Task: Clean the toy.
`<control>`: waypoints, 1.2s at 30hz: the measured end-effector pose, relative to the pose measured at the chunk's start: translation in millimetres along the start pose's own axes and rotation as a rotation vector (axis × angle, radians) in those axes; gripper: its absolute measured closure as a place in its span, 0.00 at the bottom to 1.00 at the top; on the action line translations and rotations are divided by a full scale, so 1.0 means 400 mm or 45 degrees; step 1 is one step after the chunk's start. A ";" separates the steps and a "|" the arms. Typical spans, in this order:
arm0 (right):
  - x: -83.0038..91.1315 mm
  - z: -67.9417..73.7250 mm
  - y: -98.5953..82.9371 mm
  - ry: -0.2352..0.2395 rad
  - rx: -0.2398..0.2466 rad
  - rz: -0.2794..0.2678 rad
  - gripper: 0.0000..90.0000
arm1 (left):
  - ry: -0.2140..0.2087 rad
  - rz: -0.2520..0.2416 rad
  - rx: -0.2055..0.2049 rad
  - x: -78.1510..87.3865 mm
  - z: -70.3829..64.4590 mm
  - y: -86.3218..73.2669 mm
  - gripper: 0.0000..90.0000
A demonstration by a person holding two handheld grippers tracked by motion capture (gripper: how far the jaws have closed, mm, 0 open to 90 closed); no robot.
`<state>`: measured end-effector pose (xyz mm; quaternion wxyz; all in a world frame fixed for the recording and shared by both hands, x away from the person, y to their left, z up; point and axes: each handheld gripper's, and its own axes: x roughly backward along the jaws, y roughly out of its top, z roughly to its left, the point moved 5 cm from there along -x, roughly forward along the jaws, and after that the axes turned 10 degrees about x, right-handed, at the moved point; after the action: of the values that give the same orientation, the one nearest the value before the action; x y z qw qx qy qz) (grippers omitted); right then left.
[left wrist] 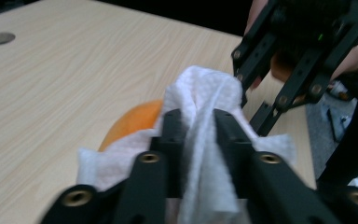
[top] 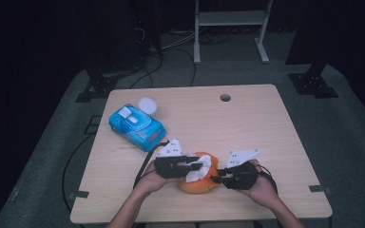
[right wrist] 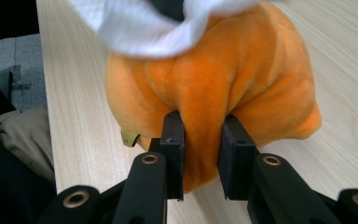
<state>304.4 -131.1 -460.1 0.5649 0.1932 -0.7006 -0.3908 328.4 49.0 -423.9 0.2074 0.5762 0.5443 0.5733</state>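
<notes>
On the worktop (top: pixel 247 118), far left, lies a blue wipes pack (top: pixel 137 126). Near the front edge, the left tool (top: pixel 200 166) pinches a white wipe (left wrist: pixel 200 100) pressed onto an orange plush toy (right wrist: pixel 223 79). Right tool (right wrist: pixel 201 149) pinches a fold of the toy. Wiping seems underway, not finished.

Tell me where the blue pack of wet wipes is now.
In the high view, the blue plastic pack of wet wipes lies on the left part of the light wooden table, beside a round white lid, behind the left tongs.
</notes>
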 end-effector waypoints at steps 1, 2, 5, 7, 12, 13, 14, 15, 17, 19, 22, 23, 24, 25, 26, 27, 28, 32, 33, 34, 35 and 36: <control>-0.001 0.002 0.001 -0.004 0.004 -0.002 0.81 | -0.025 -0.033 0.020 0.003 -0.004 0.011 0.89; -0.003 0.005 0.003 -0.003 0.004 -0.005 0.81 | -0.055 -0.056 0.025 0.003 -0.014 0.023 0.89; -0.011 0.016 0.015 -0.004 0.041 -0.004 0.81 | -0.046 0.015 -0.069 -0.023 -0.046 0.042 0.90; -0.014 0.019 0.016 0.007 0.040 0.002 0.81 | 0.023 0.121 -0.120 -0.052 -0.049 0.029 0.90; -0.013 0.010 0.000 0.022 0.010 0.019 0.84 | 0.035 0.099 -0.074 -0.055 -0.027 0.011 0.92; -0.012 0.009 0.001 0.021 0.007 0.016 0.84 | 0.035 0.092 -0.071 -0.050 -0.022 0.011 0.92; -0.013 0.008 0.002 0.023 0.007 0.013 0.84 | 0.040 0.089 -0.066 -0.042 -0.017 0.010 0.92; -0.013 0.008 0.002 0.021 0.009 0.015 0.84 | 0.047 0.083 -0.058 -0.033 -0.011 0.009 0.91; -0.012 0.007 -0.001 0.017 0.014 0.021 0.85 | 0.081 0.062 -0.032 -0.012 0.007 0.006 0.91; -0.010 0.003 -0.010 0.013 0.008 0.037 0.85 | 0.099 0.055 0.007 0.009 0.029 -0.005 0.90; -0.005 -0.003 -0.020 0.025 -0.018 0.029 0.81 | 0.068 0.031 0.083 0.023 0.046 -0.031 0.90; -0.005 -0.002 -0.019 0.041 -0.022 0.028 0.76 | 0.061 0.035 0.086 0.023 0.046 -0.038 0.90; -0.005 -0.001 -0.017 0.045 -0.018 0.029 0.69 | 0.064 0.040 0.090 0.021 0.045 -0.044 0.90; -0.003 -0.001 -0.014 0.039 -0.013 0.021 0.63 | 0.059 0.049 0.092 0.019 0.044 -0.049 0.90; -0.002 0.000 -0.014 0.054 -0.014 0.014 0.58 | 0.041 0.050 0.098 0.018 0.042 -0.052 0.90; 0.000 -0.001 -0.014 0.062 -0.019 0.016 0.52 | 0.028 0.047 0.108 0.017 0.040 -0.054 0.90; 0.003 -0.001 -0.014 0.054 -0.026 0.004 0.47 | 0.018 0.050 0.106 0.015 0.037 -0.056 0.90; 0.020 -0.012 -0.004 0.054 -0.088 -0.046 0.34 | -0.035 0.078 0.081 -0.005 0.014 -0.059 0.90; 0.021 -0.015 0.000 0.060 -0.108 -0.060 0.33 | -0.044 0.086 0.075 -0.010 0.009 -0.059 0.90; 0.019 -0.016 0.002 0.074 -0.126 -0.063 0.31 | -0.056 0.089 0.074 -0.015 0.003 -0.059 0.90; 0.013 -0.017 0.002 0.085 -0.134 -0.054 0.29 | -0.064 0.098 0.067 -0.020 -0.001 -0.060 0.90; 0.004 -0.015 0.001 0.094 -0.138 -0.042 0.27 | -0.070 0.101 0.068 -0.025 -0.004 -0.061 0.90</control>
<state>309.6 -134.0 -458.4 0.5935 0.1879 -0.6539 -0.4299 319.9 47.7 -448.9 0.1838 0.6181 0.5304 0.5503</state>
